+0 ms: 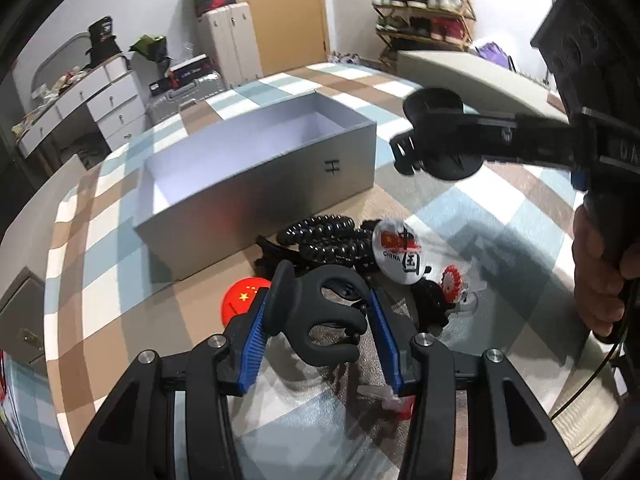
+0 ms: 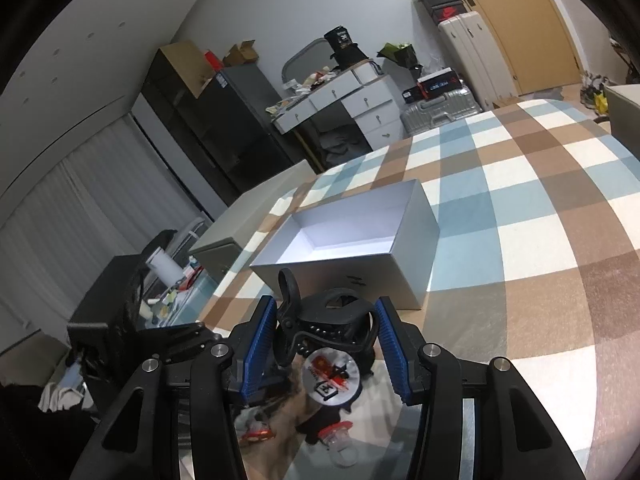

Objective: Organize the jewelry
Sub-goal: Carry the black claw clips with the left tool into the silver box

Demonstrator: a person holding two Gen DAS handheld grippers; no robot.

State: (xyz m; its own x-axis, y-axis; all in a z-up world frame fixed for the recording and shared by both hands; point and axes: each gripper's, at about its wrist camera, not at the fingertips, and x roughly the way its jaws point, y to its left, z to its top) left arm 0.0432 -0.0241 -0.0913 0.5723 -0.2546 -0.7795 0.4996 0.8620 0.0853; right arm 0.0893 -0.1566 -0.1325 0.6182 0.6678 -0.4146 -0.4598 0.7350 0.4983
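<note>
- Left wrist view: the left tool [image 1: 318,322] was clenched on a black hair claw [image 1: 320,316], its blue pads pressing the clip from either side; the claw's curved teeth pointed away from the camera and toward the right, its long axis running across the gap between the pads.
- Just beyond it on the checked bed cover [image 1: 500,216] lay a heap: a black spiral hair tie [image 1: 324,236], a round white badge [image 1: 400,250] printed with "CHINA", and a red flag badge [image 1: 242,298] to the left.
- An open grey box [image 1: 256,176] stood past the heap, its long axis slanting from near left to far right.
- The right tool [image 1: 430,142] hung above the cover by the box's right end, grasping a second black claw clip [image 1: 406,156].
- Right wrist view: that clip [image 2: 320,316] sat between the blue pads, its handle pointing up toward the box [image 2: 412,240].
</note>
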